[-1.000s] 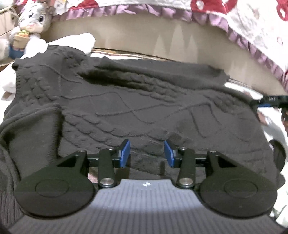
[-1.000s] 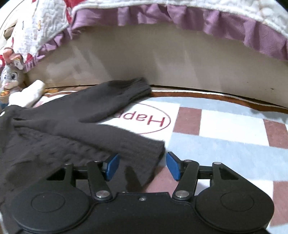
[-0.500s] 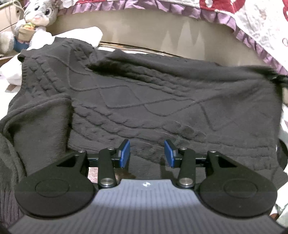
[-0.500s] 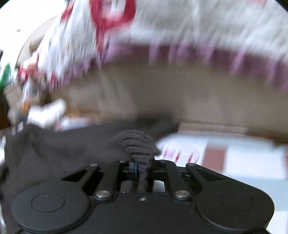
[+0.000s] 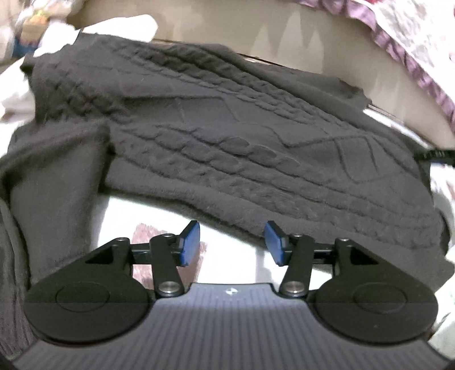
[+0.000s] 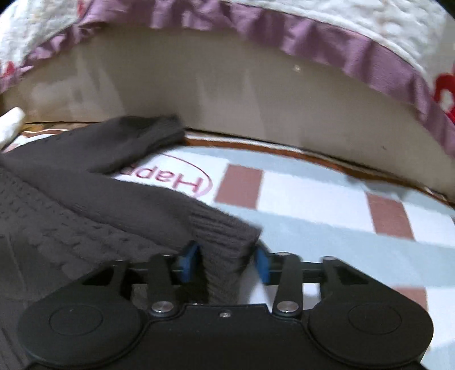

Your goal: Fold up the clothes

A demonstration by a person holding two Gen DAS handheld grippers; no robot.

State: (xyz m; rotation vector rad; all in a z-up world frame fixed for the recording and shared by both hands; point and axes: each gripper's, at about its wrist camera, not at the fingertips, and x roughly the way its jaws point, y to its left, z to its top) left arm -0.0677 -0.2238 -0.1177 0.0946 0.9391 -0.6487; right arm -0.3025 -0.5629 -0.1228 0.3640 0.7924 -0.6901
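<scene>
A dark grey cable-knit sweater [image 5: 241, 136] lies spread on a checked mat. My left gripper [image 5: 231, 244] is open and empty, just in front of the sweater's near edge, over bare mat. In the right wrist view the sweater [image 6: 71, 227] fills the left side, with one sleeve [image 6: 133, 142] lying toward the back. My right gripper [image 6: 224, 261] is open, with the ribbed cuff [image 6: 224, 242] of the other sleeve lying loose between its blue pads.
The mat [image 6: 312, 205] has pink, white and pale blue squares and a "Happy" print. A beige bed base [image 6: 241, 94] with a purple-frilled quilt [image 6: 327, 37] rises behind. A plush rabbit [image 5: 31, 20] and white cloth [image 5: 122, 22] sit at the far left.
The right gripper was shut on the sleeve cuff and lifted it; now it is low again and open, the cuff loose between its pads. The left gripper has drawn back off the sweater.
</scene>
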